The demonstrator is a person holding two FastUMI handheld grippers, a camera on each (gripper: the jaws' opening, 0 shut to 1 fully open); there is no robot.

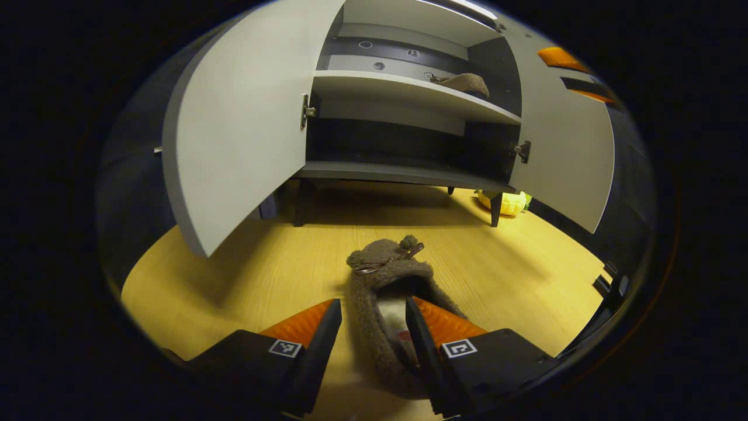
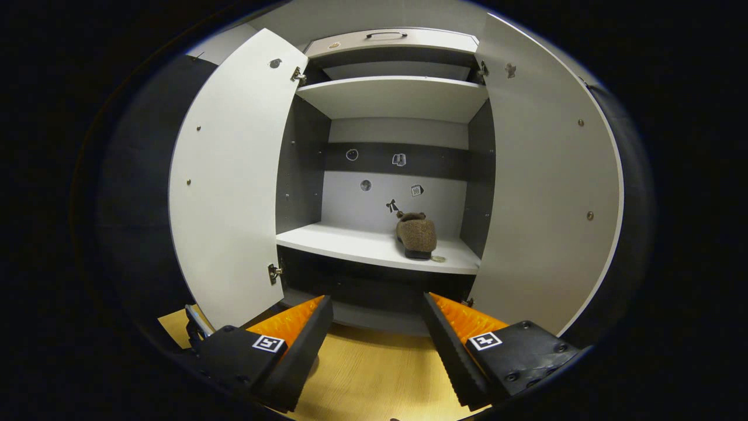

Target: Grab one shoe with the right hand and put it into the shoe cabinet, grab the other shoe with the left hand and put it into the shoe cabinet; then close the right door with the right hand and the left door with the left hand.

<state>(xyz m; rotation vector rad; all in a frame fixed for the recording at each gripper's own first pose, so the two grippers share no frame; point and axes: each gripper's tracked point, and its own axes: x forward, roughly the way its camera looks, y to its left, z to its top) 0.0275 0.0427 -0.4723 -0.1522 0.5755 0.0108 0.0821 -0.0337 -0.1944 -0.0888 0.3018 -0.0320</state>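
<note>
My left gripper point(image 1: 367, 327) is spread wide astride the slipper point(image 1: 385, 292) on the floor point(image 1: 245, 280), ready to pinch its side. My right gripper point(image 2: 377, 333) hangs open and empty, since its shoe point(image 2: 416, 235) already sits on the cabinet shelf point(image 2: 350, 241).

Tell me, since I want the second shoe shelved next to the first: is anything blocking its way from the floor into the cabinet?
Nothing visible does. The shoe on the floor lies between the open left gripper fingers, facing the cabinet. Both doors stand wide open, and the shelf has bare space left of the shoe already placed.
</note>
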